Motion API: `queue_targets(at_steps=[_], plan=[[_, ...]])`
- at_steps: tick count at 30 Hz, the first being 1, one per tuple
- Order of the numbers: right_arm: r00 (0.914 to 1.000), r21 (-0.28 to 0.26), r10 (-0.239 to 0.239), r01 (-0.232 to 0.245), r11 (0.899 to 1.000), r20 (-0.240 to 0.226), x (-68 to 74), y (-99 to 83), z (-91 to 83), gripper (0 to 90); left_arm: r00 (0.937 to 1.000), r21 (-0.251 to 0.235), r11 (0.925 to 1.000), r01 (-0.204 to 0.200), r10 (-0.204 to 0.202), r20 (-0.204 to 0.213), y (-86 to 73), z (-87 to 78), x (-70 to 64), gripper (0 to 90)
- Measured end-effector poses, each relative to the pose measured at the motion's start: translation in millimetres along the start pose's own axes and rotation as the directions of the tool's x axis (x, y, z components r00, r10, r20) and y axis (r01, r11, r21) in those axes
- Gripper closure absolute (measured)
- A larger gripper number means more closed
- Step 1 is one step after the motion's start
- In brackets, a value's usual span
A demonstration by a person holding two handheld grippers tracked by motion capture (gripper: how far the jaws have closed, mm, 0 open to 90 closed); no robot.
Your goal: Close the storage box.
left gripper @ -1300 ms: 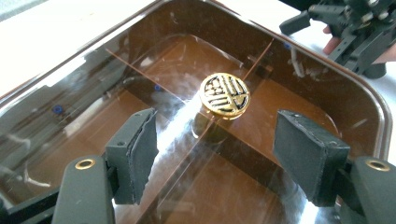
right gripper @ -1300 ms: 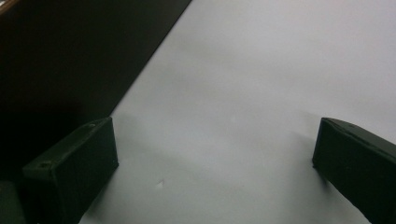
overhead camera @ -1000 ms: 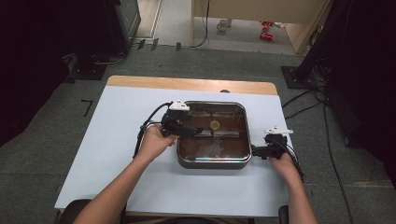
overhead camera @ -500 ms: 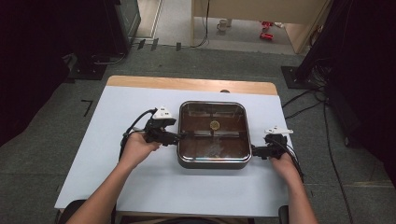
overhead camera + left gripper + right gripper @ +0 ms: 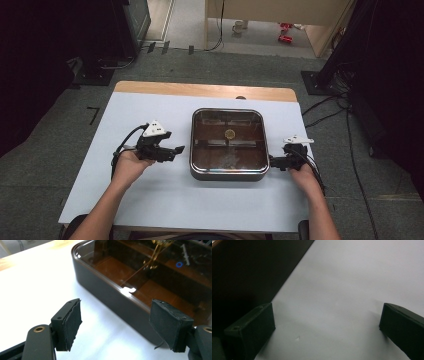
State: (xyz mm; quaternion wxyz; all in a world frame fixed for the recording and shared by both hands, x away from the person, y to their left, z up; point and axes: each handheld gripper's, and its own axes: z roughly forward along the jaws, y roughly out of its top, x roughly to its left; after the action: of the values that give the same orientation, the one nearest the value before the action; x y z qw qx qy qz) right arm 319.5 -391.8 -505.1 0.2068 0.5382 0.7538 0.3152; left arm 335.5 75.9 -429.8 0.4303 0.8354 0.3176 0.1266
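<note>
A square, round-cornered dark tray [image 5: 229,172] with a glossy brown bottom is sitting mid-surface [image 5: 150,200], matte and pale. Left hand-held gripper [image 5: 176,149] and right hand-held gripper [image 5: 272,161], rubber-padded, are flanking it, both gaping released.

I see a dark brown tray [image 5: 229,172] with a glossy amber-brown inside on the pale blue-white surface [image 5: 150,200], whose far edge is bare tan wood. My fingers [image 5: 71,322] are matte black.

A glossy dark-brown tray [image 5: 227,170] with reflective inner surfaces sits on a matt pale counter [image 5: 150,200] edged in wood; the tongs' pads [image 5: 72,323] look rough.
</note>
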Motion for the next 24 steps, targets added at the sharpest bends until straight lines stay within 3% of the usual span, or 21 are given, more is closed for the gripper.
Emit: queue_targets(at_steps=[11, 17, 22, 24], plan=[[1.0000, 0.000, 0.000, 0.000, 1.000, 0.000, 0.0, 0.0, 0.0, 0.0, 0.9975, 0.006, 0.9989, -0.046, 0.047, -0.054, -28.2, -5.2, 4.4, 24.9], [1.0000, 0.000, 0.000, 0.000, 1.000, 0.000, 0.0, 0.0, 0.0, 0.0, 0.9994, 0.028, 0.9996, -0.001, 0.002, -0.035, -41.4, -0.2, 8.0, 24.6], [1.0000, 0.000, 0.000, 0.000, 1.000, 0.000, 0.0, 0.0, 0.0, 0.0, 0.9983, 0.064, 0.9978, 0.017, -0.014, -0.056, -45.9, 7.9, 12.3, 24.6], [1.0000, 0.000, 0.000, 0.000, 1.000, 0.000, 0.0, 0.0, 0.0, 0.0, 0.9979, 0.071, 0.9964, 0.046, -0.043, -0.049, -48.7, 14.9, 17.8, 24.6]])
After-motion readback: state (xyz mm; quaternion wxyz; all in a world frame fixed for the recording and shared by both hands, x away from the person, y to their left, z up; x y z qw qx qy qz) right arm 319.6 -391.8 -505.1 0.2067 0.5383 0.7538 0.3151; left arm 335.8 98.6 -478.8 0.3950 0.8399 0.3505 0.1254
